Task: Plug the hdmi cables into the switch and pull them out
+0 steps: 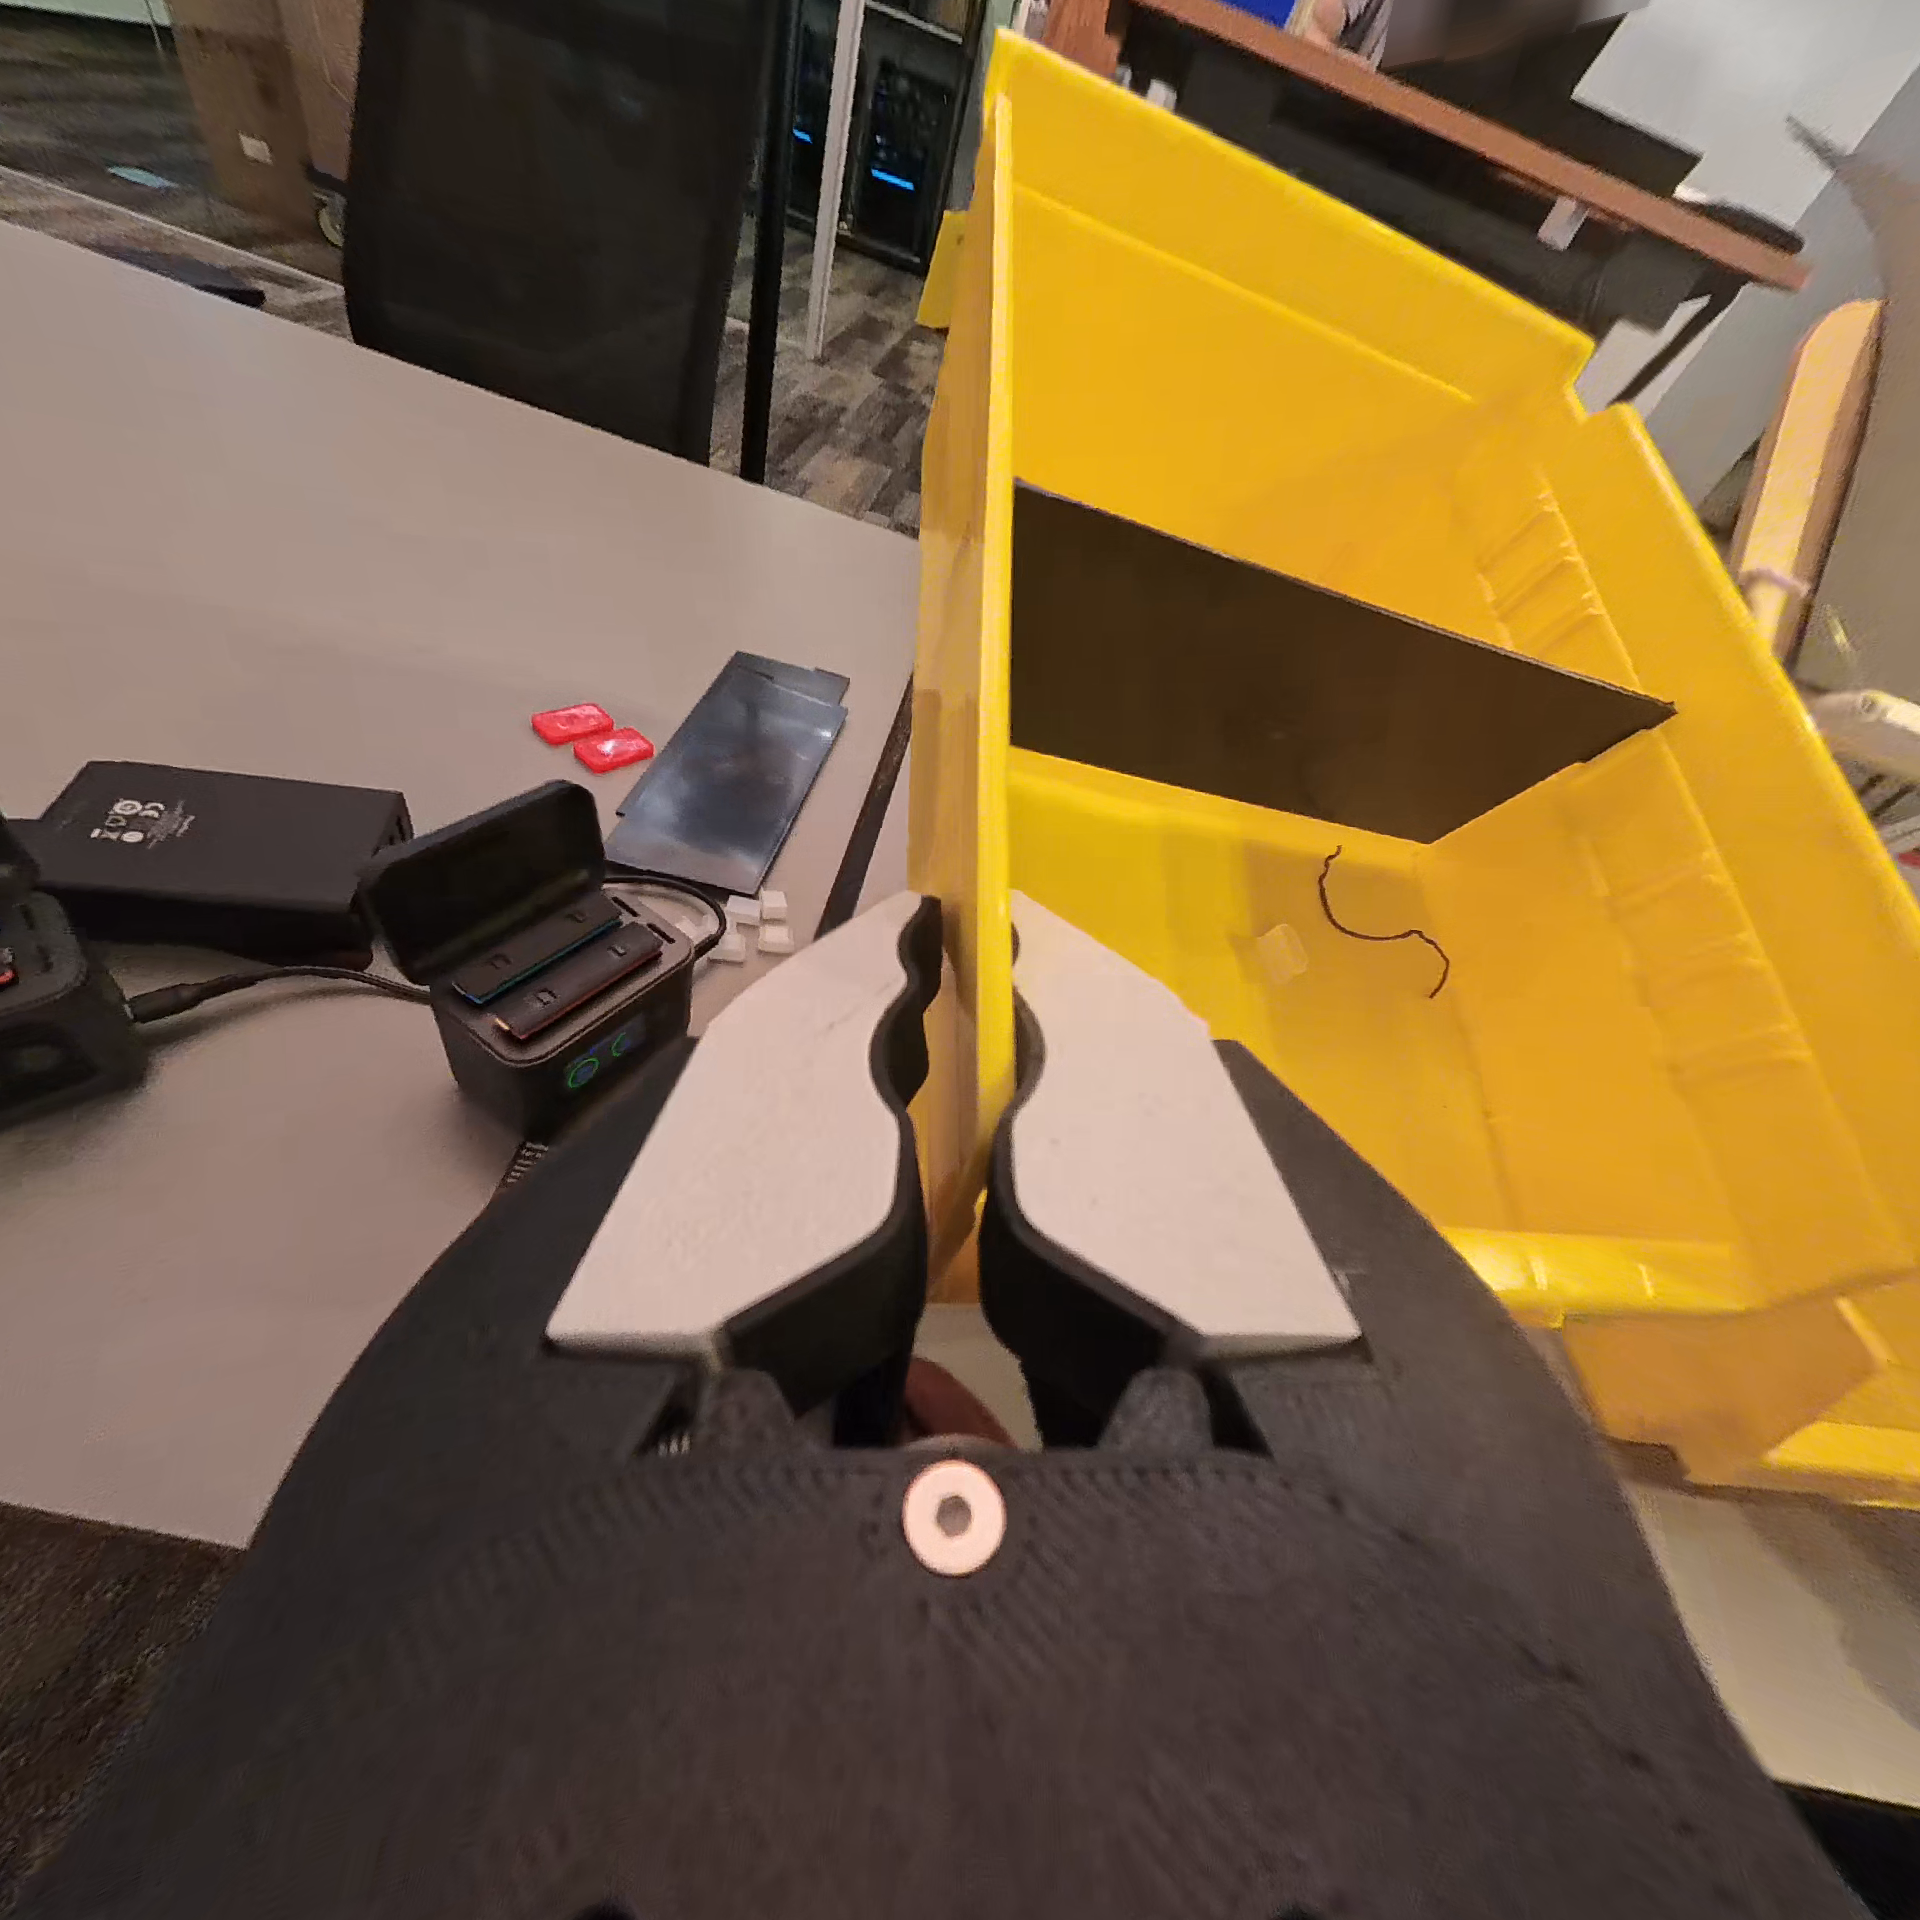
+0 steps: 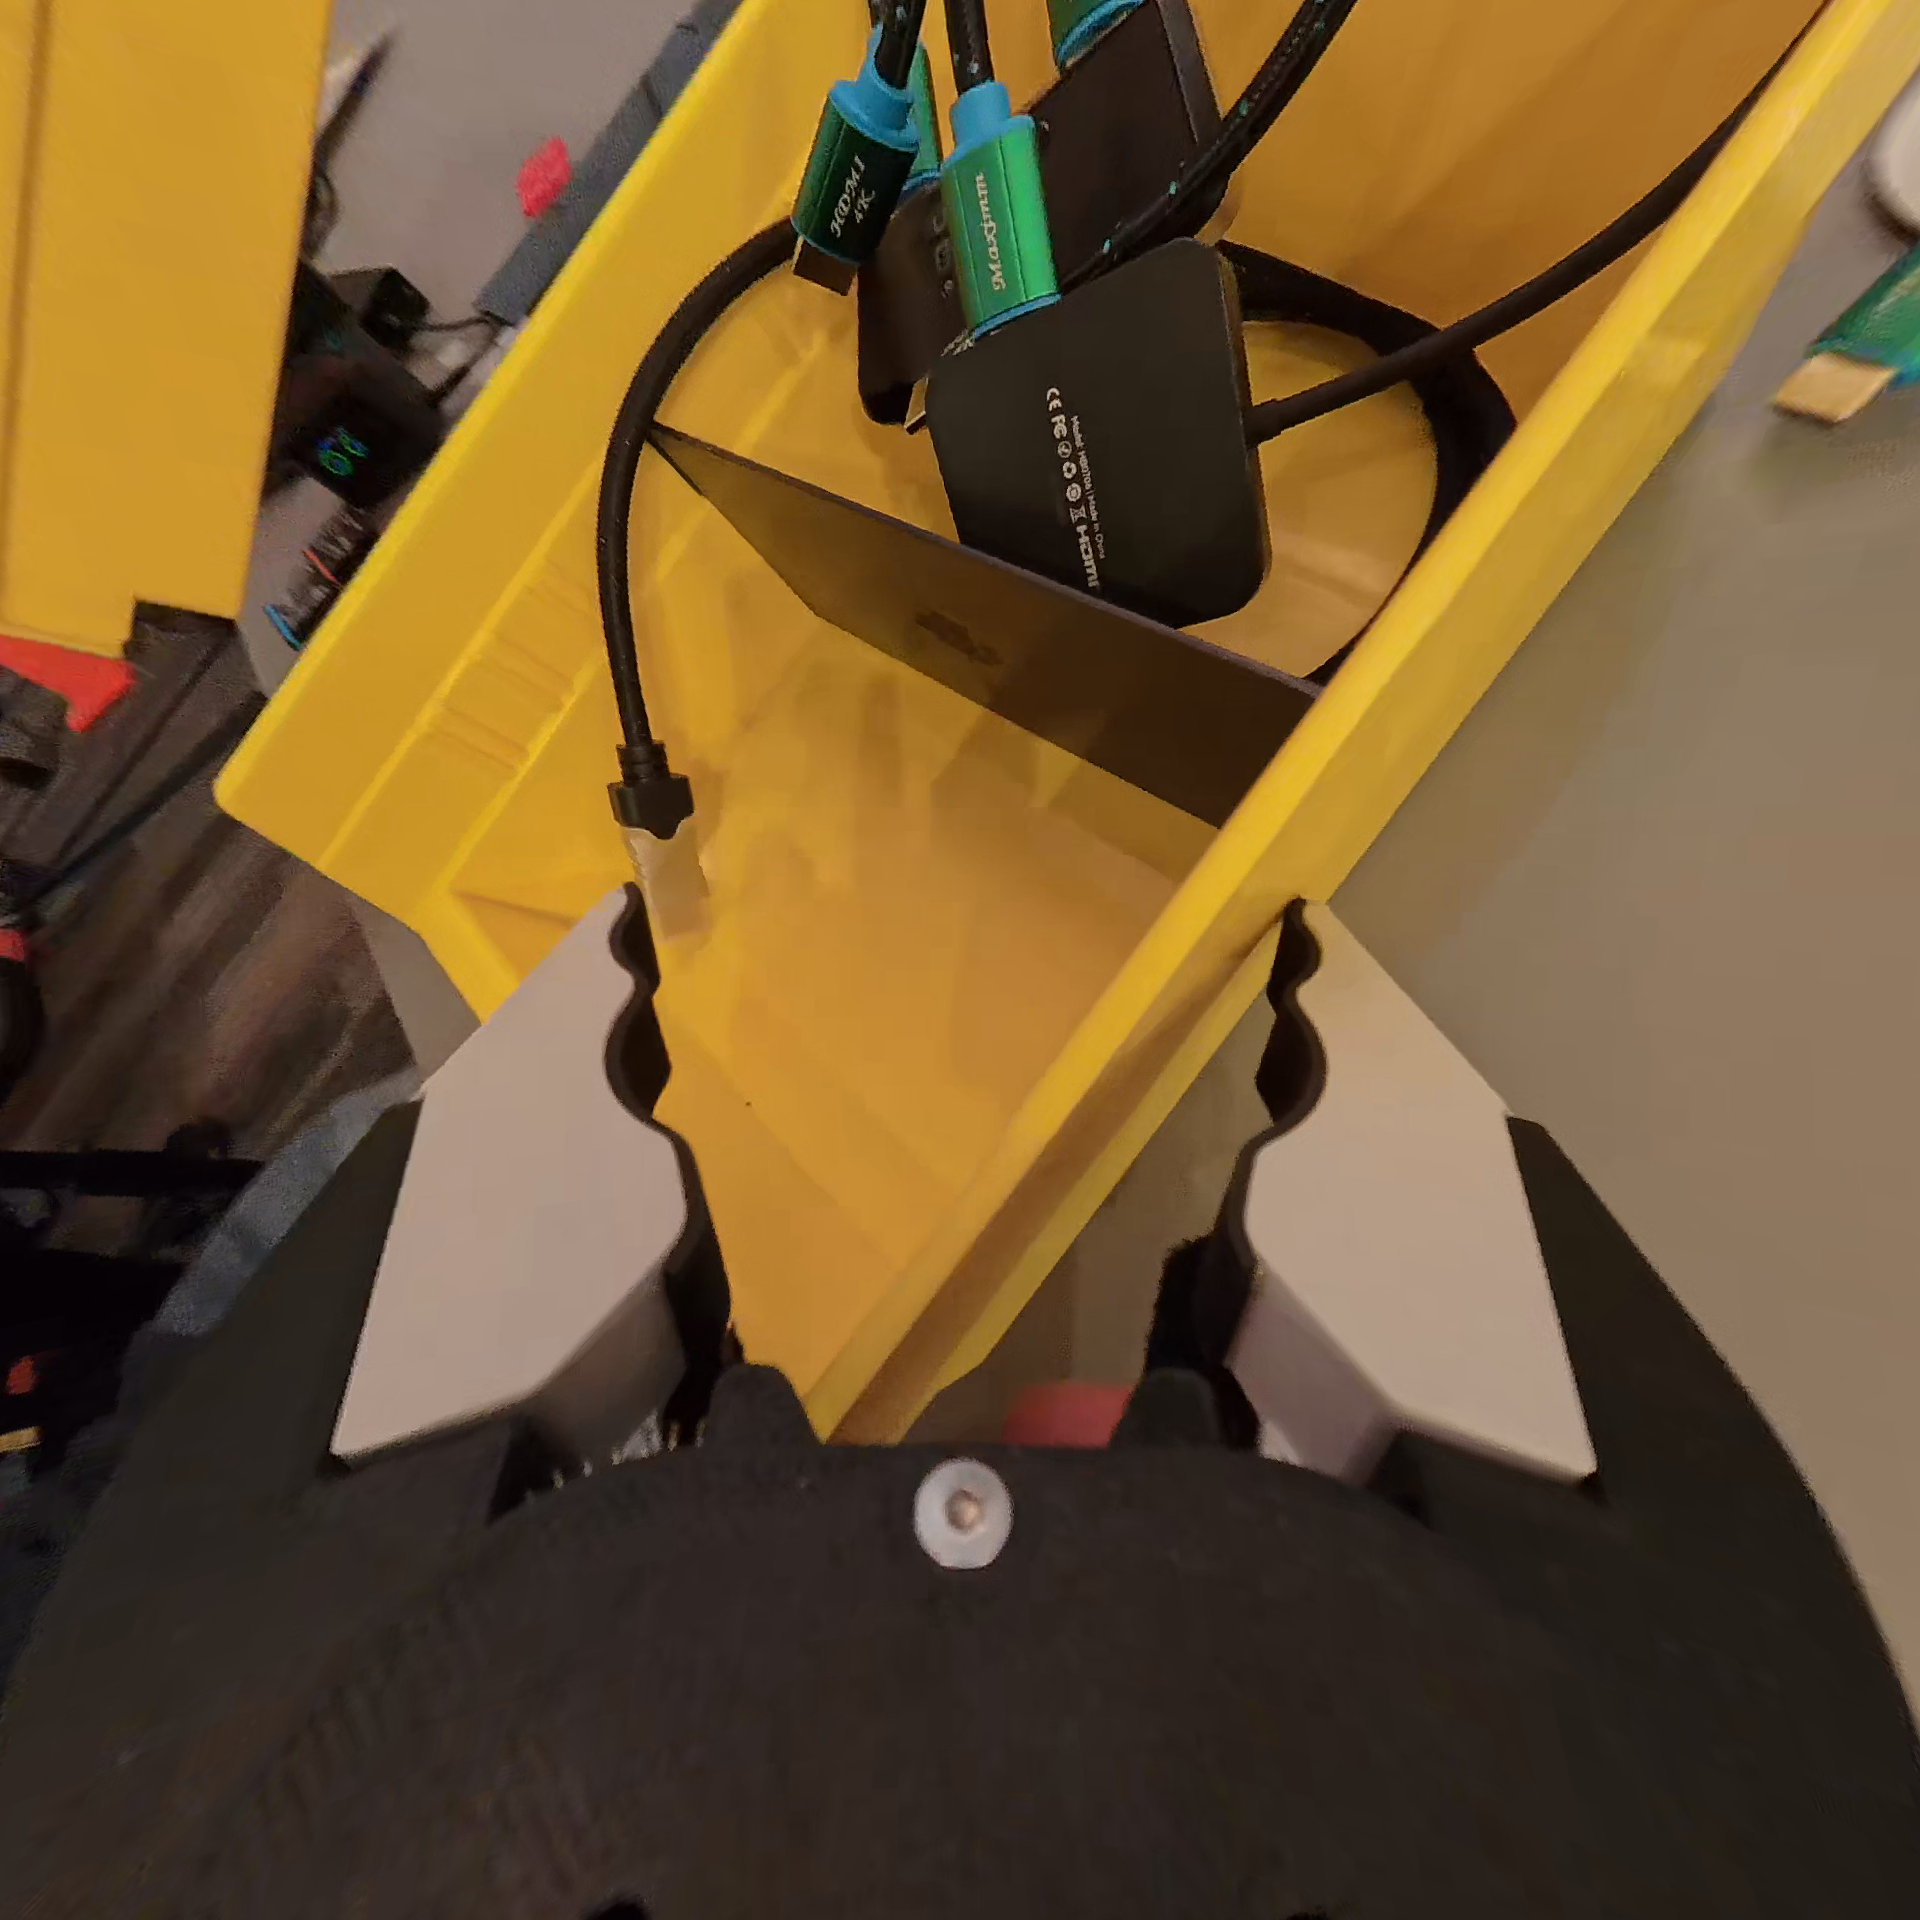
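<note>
In the right wrist view a yellow bin (image 2: 1455, 582) holds a black HDMI switch (image 2: 1101, 468), two green HDMI plugs with blue collars (image 2: 997, 229) and a black braided cable whose plug (image 2: 665, 862) hangs by my left fingertip. A black divider (image 2: 987, 644) crosses this bin. My right gripper (image 2: 961, 914) is open, and the bin's right wall passes between its jaws. In the left wrist view my left gripper (image 1: 971, 935) is shut on the side wall of a yellow bin (image 1: 1247, 343). This bin is tilted and has a black divider (image 1: 1299, 675). No cables show in it.
On the grey table (image 1: 312, 520) left of the bin lie a black charging case (image 1: 561, 987), a black box (image 1: 218, 842), two red pieces (image 1: 592, 732) and a dark sheet (image 1: 738, 769). Another green plug (image 2: 1860, 353) lies on the table right of the bin with the cables. Spacing between my two grippers at the tips: around 45 cm.
</note>
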Demonstrator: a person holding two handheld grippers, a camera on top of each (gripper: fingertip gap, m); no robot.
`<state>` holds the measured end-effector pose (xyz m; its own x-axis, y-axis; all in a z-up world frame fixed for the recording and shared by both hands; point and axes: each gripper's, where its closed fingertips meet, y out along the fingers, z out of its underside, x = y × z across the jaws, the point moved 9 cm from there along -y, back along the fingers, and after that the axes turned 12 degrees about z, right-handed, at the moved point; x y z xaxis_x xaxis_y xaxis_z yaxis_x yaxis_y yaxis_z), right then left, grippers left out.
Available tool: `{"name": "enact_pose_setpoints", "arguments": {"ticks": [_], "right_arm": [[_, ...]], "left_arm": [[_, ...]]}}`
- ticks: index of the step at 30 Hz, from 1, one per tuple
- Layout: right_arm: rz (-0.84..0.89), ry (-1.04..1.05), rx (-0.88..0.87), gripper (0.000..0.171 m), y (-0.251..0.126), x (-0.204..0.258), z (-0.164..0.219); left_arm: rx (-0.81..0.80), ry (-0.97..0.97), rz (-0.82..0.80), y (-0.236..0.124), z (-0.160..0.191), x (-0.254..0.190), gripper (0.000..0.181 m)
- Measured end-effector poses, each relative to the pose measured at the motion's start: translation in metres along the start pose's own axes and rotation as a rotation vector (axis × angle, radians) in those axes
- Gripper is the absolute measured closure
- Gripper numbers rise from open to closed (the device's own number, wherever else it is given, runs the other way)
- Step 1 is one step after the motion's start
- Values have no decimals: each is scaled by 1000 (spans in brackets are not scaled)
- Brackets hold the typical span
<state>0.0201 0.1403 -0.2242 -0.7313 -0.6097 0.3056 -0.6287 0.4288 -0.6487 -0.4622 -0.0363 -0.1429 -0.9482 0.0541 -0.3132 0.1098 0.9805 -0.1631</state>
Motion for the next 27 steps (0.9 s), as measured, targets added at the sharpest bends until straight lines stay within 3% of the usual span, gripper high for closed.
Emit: {"name": "enact_pose_setpoints", "arguments": {"ticks": [9,13,18,22,27], "right_arm": [[-171,-94,19,22,62,78,-24],[-271,-58,56,15,66,89,-32],[-212,-91,-52,16,7,51,-39],[49,-249,-158,14,-62,4,-34],[153,-237,-246,14,-148,-40,-6]], "left_arm": [[-174,26,-52,-50,-41,-3,176],[-212,76,-25,-58,-58,-25,176],[-207,85,128,-29,-59,-78,176],[-145,131,273,21,-38,-139,176],[-29,163,445,87,-4,-226,176]]}}
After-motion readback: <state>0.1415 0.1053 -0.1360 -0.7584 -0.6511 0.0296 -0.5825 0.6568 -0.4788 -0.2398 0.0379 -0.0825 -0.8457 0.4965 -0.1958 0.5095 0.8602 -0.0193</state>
